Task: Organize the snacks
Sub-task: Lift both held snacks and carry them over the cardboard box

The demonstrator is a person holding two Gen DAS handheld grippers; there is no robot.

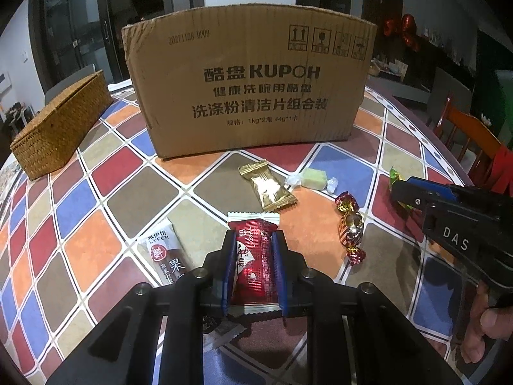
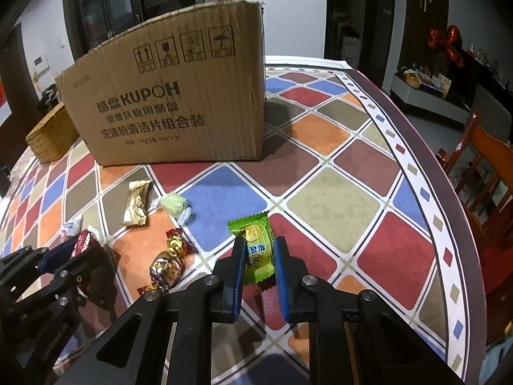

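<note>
My left gripper [image 1: 253,240] is shut on a dark red snack packet [image 1: 255,256] that lies on the checkered tablecloth. My right gripper [image 2: 259,245] is shut on a green snack packet [image 2: 256,250]. Loose on the cloth lie a gold packet [image 1: 266,189], a pale green wrapped candy [image 1: 312,178], two red-and-gold foil candies [image 1: 349,224] and a white LYFEN packet [image 1: 166,250]. A large open cardboard box [image 1: 250,80] stands behind them. In the right wrist view the left gripper [image 2: 69,250] shows at the lower left with the red packet [image 2: 84,241].
A woven wicker box [image 1: 59,125] sits at the left of the table. The round table's edge [image 2: 449,199] curves along the right, with an orange wooden chair [image 2: 487,173] beyond it. A hand [image 1: 493,320] holds the right gripper's handle.
</note>
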